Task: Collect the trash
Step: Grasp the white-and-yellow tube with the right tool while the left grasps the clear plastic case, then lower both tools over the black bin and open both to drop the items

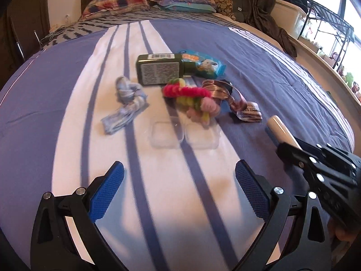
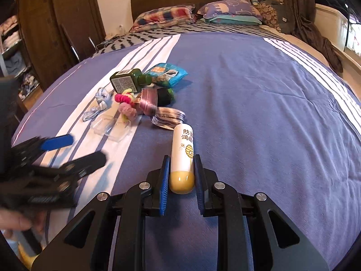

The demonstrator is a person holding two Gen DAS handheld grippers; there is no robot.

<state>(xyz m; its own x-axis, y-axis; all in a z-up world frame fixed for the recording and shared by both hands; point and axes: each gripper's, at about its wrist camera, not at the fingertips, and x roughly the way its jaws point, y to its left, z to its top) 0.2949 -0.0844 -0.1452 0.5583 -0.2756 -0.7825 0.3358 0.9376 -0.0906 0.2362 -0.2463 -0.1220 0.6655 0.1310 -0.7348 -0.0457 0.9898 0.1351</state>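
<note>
Tube (image 2: 183, 155), white with yellow end and beehive print, between closed jaws.

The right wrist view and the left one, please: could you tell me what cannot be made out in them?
- White tube: its label is cut off by the tube's curve in the right wrist view; in the left, the right gripper hides most of it.
- Colourful hair ties: motion-blurred in the left view.
- Green bottle: label print too small.
</note>
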